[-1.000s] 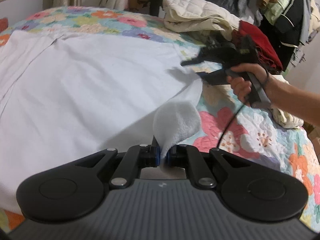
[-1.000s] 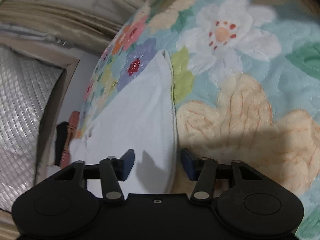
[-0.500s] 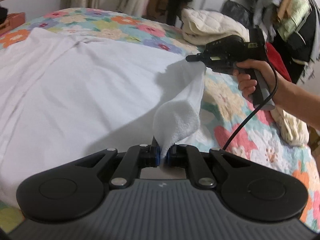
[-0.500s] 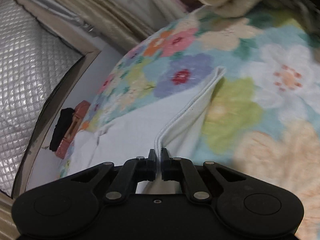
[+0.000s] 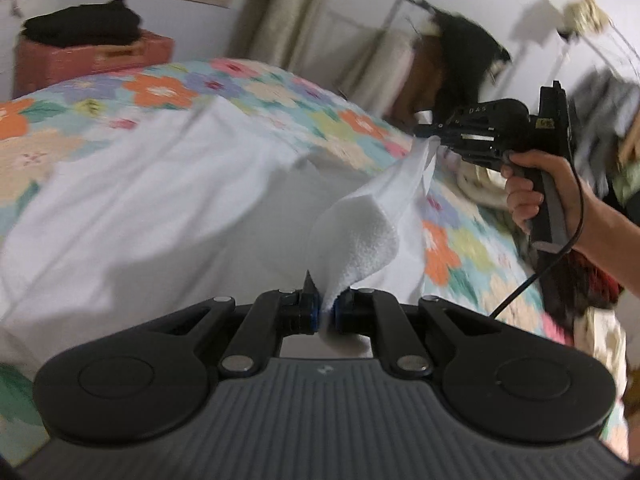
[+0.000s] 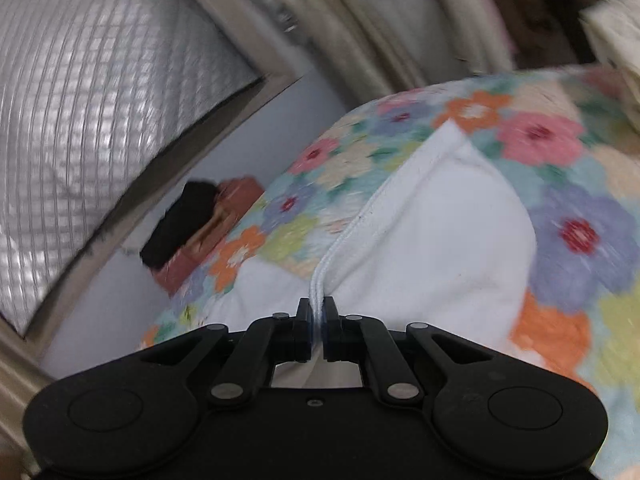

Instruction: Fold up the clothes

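A large white garment (image 5: pixel 152 200) lies spread on the floral bedspread (image 5: pixel 168 88). My left gripper (image 5: pixel 327 314) is shut on a near corner of it, which bulges up fleecy-side out. My right gripper (image 5: pixel 430 142), seen in the left wrist view held by a hand at the right, is shut on another edge and holds it lifted off the bed. In the right wrist view the right gripper (image 6: pixel 318 322) pinches the stitched hem of the white garment (image 6: pixel 440 232), which hangs down to the bed.
A red box (image 5: pixel 92 56) with a black garment on top stands past the bed's far left; it also shows in the right wrist view (image 6: pixel 208 220). Clothes hang on a rack (image 5: pixel 460 60) behind. A heap of clothes (image 5: pixel 592 280) lies at the bed's right. A quilted silver panel (image 6: pixel 80 100) covers the window.
My right gripper shut on the garment's hem and lifted it off the bed. My left gripper kept its hold and rose too, so the garment's near side is raised.
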Demonstrator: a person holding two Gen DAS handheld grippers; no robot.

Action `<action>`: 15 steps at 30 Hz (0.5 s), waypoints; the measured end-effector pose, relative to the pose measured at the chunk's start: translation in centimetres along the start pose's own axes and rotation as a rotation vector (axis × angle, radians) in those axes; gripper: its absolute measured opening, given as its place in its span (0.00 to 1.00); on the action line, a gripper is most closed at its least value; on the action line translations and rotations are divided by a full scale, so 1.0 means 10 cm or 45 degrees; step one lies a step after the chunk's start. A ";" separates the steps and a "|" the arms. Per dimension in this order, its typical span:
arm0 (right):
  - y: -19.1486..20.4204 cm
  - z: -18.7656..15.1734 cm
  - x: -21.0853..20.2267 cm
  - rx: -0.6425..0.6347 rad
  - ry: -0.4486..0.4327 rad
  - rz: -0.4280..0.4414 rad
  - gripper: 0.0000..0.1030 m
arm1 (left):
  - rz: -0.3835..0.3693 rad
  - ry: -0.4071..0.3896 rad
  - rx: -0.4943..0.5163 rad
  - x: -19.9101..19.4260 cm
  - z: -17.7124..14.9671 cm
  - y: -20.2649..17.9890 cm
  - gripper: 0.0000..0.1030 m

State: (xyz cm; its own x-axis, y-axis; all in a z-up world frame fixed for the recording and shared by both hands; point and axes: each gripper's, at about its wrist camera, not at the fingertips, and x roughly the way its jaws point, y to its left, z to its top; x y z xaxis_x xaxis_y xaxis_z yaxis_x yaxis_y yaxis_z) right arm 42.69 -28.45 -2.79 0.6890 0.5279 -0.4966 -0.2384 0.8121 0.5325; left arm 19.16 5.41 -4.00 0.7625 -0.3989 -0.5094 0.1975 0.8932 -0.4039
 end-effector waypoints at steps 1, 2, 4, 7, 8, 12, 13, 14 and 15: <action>0.12 0.03 0.07 -0.023 0.002 0.007 0.07 | 0.012 -0.019 -0.001 -0.03 0.03 0.05 0.06; 0.22 0.04 0.13 -0.042 0.006 0.014 0.07 | 0.025 -0.037 -0.001 -0.07 0.06 0.10 0.06; 0.42 0.07 0.27 -0.082 0.016 0.019 0.07 | 0.049 -0.069 0.006 -0.13 0.09 0.18 0.06; 0.63 0.10 0.53 -0.097 0.063 -0.013 0.07 | 0.059 -0.093 -0.017 -0.20 0.11 0.35 0.06; 0.69 0.12 0.62 -0.091 0.090 -0.030 0.07 | 0.053 -0.092 -0.043 -0.21 0.11 0.42 0.06; 1.03 0.18 0.95 -0.091 0.249 -0.177 0.07 | 0.082 -0.096 -0.105 -0.24 0.10 0.70 0.06; 1.13 0.19 1.00 -0.099 0.303 -0.211 0.07 | 0.093 -0.095 -0.119 -0.25 0.10 0.76 0.06; 1.25 0.20 1.02 -0.139 0.345 -0.218 0.06 | 0.083 -0.097 -0.132 -0.25 0.11 0.80 0.06; 1.38 0.20 1.02 -0.202 0.372 -0.210 0.06 | 0.074 -0.098 -0.146 -0.26 0.13 0.84 0.06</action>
State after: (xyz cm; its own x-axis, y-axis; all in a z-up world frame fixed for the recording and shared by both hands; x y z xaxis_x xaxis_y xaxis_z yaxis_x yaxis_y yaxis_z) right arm 47.79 -12.39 0.85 0.5079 0.4165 -0.7540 -0.2589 0.9087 0.3275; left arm 19.61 14.21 -5.11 0.8166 -0.3264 -0.4760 0.0837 0.8830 -0.4619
